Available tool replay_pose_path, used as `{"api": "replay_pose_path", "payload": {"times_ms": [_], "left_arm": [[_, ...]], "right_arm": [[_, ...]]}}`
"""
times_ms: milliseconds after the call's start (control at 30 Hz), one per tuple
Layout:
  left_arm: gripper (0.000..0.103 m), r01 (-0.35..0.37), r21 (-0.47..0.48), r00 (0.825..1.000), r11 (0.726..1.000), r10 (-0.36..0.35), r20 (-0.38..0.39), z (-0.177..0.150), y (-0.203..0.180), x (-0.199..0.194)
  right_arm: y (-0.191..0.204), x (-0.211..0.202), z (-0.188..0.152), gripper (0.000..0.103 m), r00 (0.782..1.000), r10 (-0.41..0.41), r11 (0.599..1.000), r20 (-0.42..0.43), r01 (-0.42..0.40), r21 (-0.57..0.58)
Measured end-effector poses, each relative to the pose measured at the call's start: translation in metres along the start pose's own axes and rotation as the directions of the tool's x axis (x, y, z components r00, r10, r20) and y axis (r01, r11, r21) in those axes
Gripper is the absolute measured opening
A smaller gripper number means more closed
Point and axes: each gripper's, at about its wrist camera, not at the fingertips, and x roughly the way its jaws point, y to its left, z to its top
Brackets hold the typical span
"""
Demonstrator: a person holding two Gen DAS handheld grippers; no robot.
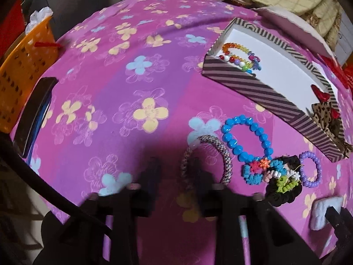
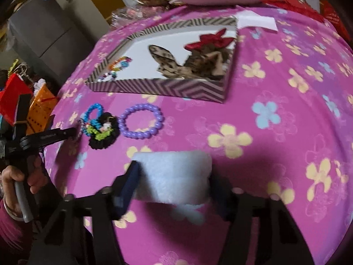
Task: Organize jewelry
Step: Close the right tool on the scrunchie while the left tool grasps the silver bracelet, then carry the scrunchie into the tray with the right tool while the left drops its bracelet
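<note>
Right wrist view: fingers point(image 2: 130, 181) clamp a white pad point(image 2: 172, 176); left gripper point(image 1: 176, 174) fingers spread wide.

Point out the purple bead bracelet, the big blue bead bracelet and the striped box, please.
purple bead bracelet point(image 2: 141, 121): right wrist view, on the beads at its left side.
blue bead bracelet point(image 1: 229, 141): left wrist view, on the beads of its left arc.
striped box point(image 2: 163, 87): right wrist view, on its near outer wall.

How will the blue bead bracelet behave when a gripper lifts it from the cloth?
The blue bracelet is a loop of separate glossy beads, so it will probably sag into an oval, not stay round. The smooth beads may slip between fingers. It touches the flower-bead piece, which might drag along.
</note>
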Motion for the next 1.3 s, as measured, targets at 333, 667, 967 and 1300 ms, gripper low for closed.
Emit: {"api": "replay_pose_path", "payload": {"times_ms": [333, 667, 967, 1300], "left_arm": [[0.019, 0.146, -0.026, 0.989, 0.989, -0.146, 0.014, 0.013, 0.01, -0.025], [0.019, 0.164, 0.007, 0.984, 0.986, -0.164, 0.07, 0.036, -0.005, -0.054], [0.019, 0.131, 0.058, 0.985, 0.99, -0.136, 0.104, 0.055, -0.032, -0.059], [0.019, 0.063, 0.106, 0.985, 0.992, -0.079, 0.153, 0.069, -0.052, -0.056]], "right_arm": [[0.009, -0.034, 0.015, 0.028, 0.996, 0.023, 0.999, 0.085, -0.02, -0.038], [0.014, -0.058, 0.047, 0.028, 0.986, 0.031, 0.998, 0.162, -0.023, -0.053], [0.011, -0.061, 0.07, 0.028, 0.981, 0.012, 0.999, 0.191, -0.003, -0.048], [0.009, -0.055, 0.086, 0.028, 0.981, 0.005, 0.999, 0.192, 0.004, -0.048]]}}
